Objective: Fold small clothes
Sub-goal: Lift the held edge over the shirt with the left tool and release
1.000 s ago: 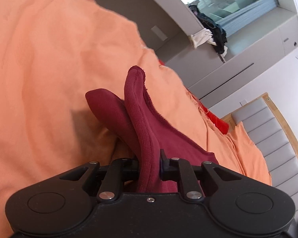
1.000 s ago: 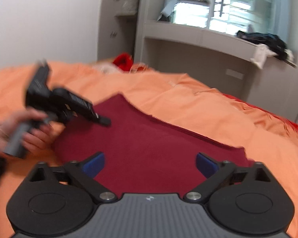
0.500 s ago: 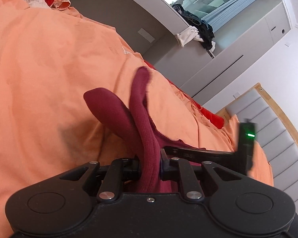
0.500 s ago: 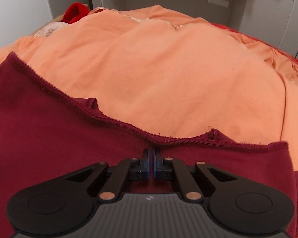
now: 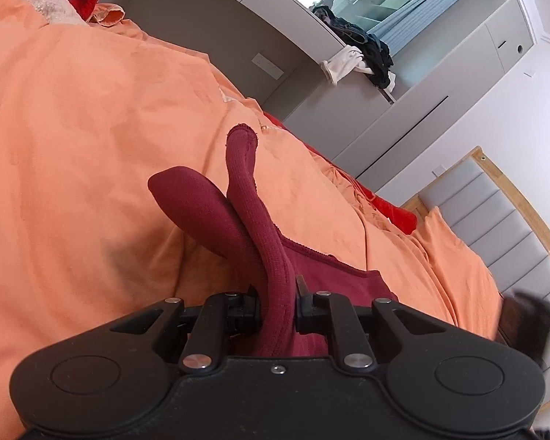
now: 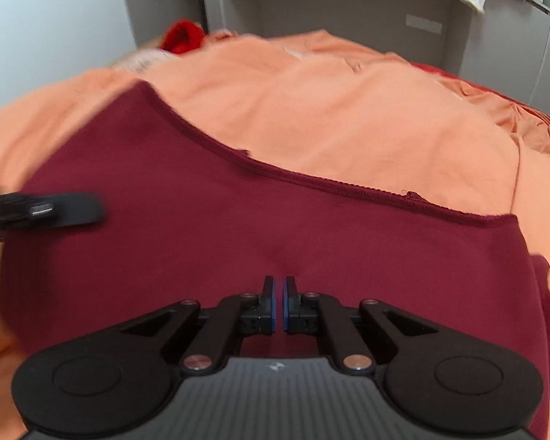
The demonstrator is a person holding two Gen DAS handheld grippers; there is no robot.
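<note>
A dark red knit garment lies spread on the orange bedspread. My left gripper is shut on a bunched edge of the garment, which stands up in a fold between the fingers. It also shows at the left of the right wrist view. My right gripper is shut with a thin slit between its blue pads, low over the garment's near part. I cannot tell whether it pinches any cloth.
The orange bedspread covers the bed. A red pillow lies at the far end. A grey headboard is at the right. A ledge under the window holds dark and white clothes. A grey cabinet wall stands behind the bed.
My right gripper closed from wide open over the last second, then pulled back from the garment's hem toward its near part. My left gripper kept its hold on the bunched edge.
</note>
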